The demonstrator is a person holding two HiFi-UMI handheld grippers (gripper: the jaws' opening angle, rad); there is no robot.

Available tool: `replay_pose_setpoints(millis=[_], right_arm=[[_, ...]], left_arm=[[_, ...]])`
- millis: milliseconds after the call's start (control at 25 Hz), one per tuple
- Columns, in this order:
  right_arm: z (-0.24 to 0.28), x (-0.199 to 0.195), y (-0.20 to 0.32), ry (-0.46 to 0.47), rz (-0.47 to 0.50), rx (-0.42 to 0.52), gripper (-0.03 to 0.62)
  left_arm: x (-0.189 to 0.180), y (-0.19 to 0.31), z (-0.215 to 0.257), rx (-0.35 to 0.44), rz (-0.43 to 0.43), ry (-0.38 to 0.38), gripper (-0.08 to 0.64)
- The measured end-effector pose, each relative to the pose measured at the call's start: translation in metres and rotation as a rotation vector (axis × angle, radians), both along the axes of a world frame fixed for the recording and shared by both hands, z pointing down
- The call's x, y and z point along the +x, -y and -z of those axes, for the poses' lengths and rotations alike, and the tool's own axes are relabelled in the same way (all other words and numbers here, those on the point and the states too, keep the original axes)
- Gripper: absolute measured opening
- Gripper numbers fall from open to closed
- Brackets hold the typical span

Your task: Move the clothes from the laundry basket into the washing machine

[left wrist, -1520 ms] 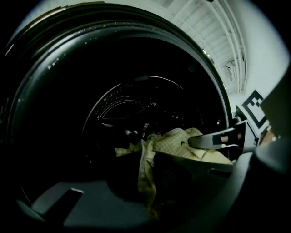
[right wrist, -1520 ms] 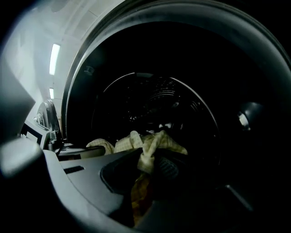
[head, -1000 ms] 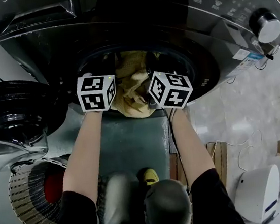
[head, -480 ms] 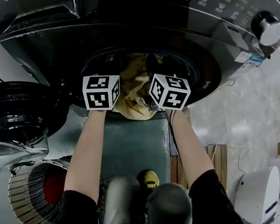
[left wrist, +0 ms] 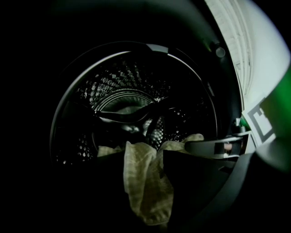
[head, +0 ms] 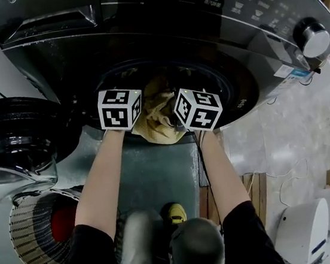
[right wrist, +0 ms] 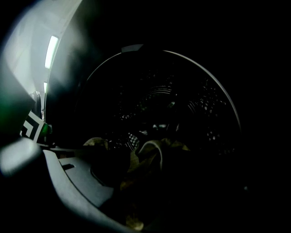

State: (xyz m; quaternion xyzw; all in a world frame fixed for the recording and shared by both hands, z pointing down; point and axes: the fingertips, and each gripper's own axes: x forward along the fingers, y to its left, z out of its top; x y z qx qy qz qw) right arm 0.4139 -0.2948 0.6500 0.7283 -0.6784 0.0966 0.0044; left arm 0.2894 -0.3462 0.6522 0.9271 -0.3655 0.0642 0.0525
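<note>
Yellowish checked cloth (head: 155, 114) lies bunched in the mouth of the dark front-loading washing machine (head: 157, 27). Its long fold runs out of the perforated steel drum (left wrist: 136, 86) and down over the lip, lower end nearest the jaws. Left gripper (left wrist: 144, 157) and right gripper (right wrist: 143, 159) have just been opening; each stands about half apart, cloth loose between its jaws, gripped by neither

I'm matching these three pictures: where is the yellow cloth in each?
Head view: yellow cloth at upper centre, inside the drum rim.
Left gripper view: cloth at lower centre.
Right gripper view: cloth at lower centre, dim.
Shared landmark: the drum rim, a bright arc in both gripper views.
</note>
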Motion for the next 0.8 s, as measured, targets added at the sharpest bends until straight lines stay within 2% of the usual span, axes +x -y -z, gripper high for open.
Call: replay_pose_setpoints(millis=[240, 640, 720, 800], right_arm=[[-0.003, -0.001, 0.001, 0.011, 0.012, -0.005, 0.273], [0.007, -0.004, -0.008, -0.01, 0.012, 0.005, 0.272], [0.006, -0.005, -0.013, -0.008, 0.01, -0.003, 0.272], [0.006, -0.004, -0.02, 0.009, -0.001, -0.006, 0.242]], left_arm=[[0.004, -0.001, 0.006, 0.041, -0.014, 0.001, 0.262], [0.004, -0.01, 0.0, 0.034, -0.028, 0.026, 0.267], [-0.001, -0.014, 0.0, 0.029, -0.023, 0.027, 0.251], [-0.004, -0.018, 0.003, 0.032, -0.018, 0.023, 0.22]])
